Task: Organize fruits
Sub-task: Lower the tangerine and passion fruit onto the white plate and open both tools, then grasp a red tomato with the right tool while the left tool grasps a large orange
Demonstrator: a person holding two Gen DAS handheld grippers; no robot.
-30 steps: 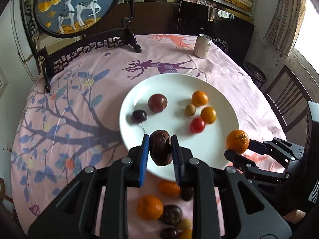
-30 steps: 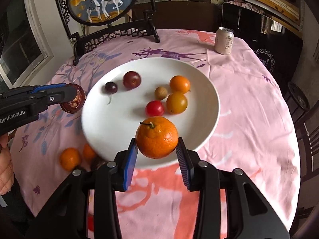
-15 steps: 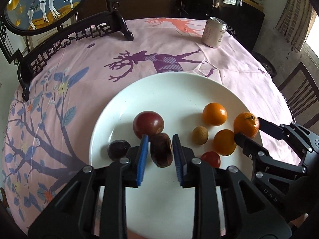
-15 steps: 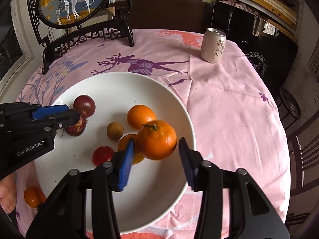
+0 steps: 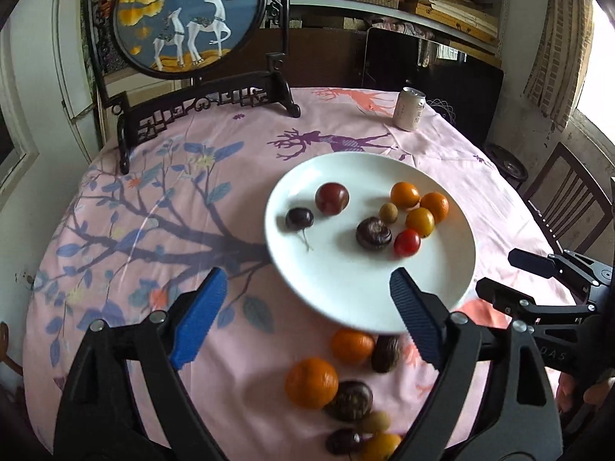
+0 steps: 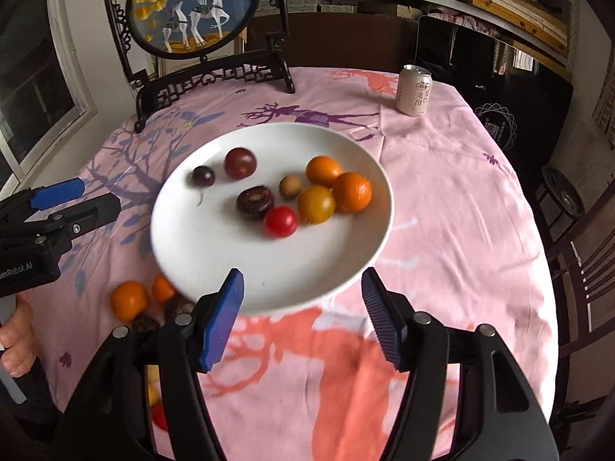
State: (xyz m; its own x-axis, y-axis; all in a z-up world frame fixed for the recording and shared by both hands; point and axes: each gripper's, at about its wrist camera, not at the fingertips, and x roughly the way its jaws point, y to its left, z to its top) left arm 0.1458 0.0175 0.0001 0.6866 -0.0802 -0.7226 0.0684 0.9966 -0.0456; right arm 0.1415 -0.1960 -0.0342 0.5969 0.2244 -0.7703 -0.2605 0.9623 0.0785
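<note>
Two fruits have just left your grippers: a second ago the left gripper (image 5: 303,317) was clamped on the dark wrinkled fruit (image 5: 373,233) and the right gripper (image 6: 301,317) on the tangerine (image 6: 351,192), and both now lie on the white plate (image 5: 365,307). The dark one sits near the middle just beside the red tomato (image 5: 406,242), and the tangerine touches the yellow-orange fruit (image 6: 316,204) at the right of the cluster. Both pairs of fingers are apart and opening with nothing between them, pulled back over the plate's near rim. Eight pieces are on the plate now, so the job is moving along, but you have more to fetch: the loose fruits (image 5: 311,383) on the pink tablecloth (image 5: 153,207) just below the rim
</note>
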